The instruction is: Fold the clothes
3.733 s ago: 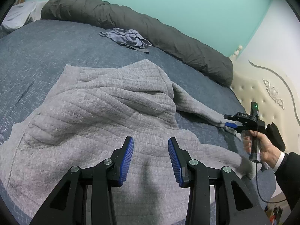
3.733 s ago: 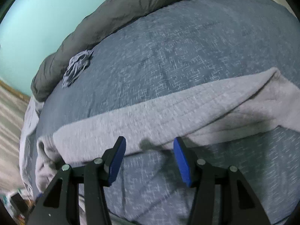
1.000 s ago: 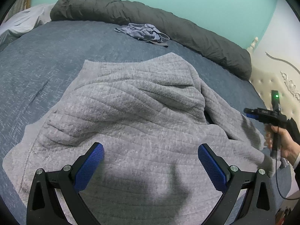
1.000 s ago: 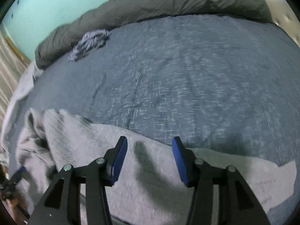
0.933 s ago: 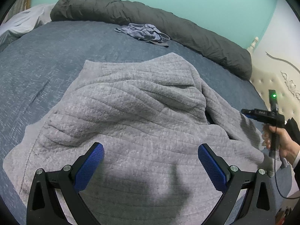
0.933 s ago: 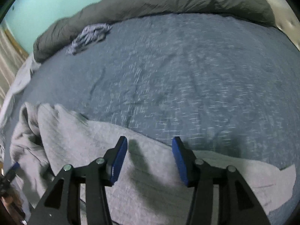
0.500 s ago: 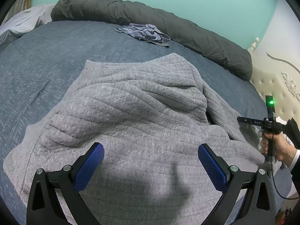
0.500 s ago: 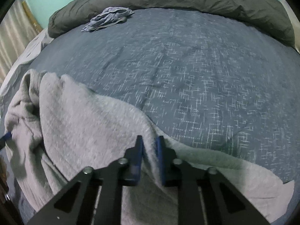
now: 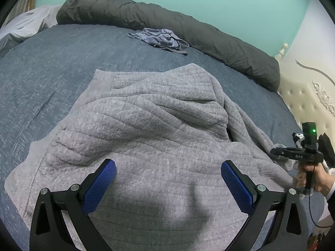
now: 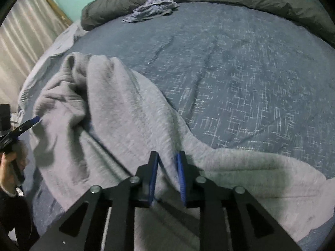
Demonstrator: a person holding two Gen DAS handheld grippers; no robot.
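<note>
Blue-grey bedspread [image 9: 52, 67] carries everything; dark grey rolled duvet [image 9: 188, 31] lies along the far edge. Grey quilted sweater [image 9: 146, 129] is spread rumpled over the near part of the bed, body bunched in ridges. Judging by the straight hem-like edge at the far end, its long axis runs from the left camera away toward the duvet. One sleeve trails off to the right across the bedspread [image 10: 261, 177]. A small crumpled bluish garment [image 9: 161, 38] sits well apart, just beside the duvet.

Step in hand, as I read it: the sleeve fold-in. Right gripper [image 10: 167, 179] is narrow, with a ridge of sleeve fabric between the pads; jaws are opening slightly, but cloth is apparently pinched. Left gripper [image 9: 167, 186] is spread wide above the near body of the sweater, holding nothing.

Next move likely calls for carrying the pinched sleeve across onto the body and laying it flat. The left would need to pin or smooth the bunched ridges so the body doesn't drag. Risk: the loosening grip lets the sleeve slip.
</note>
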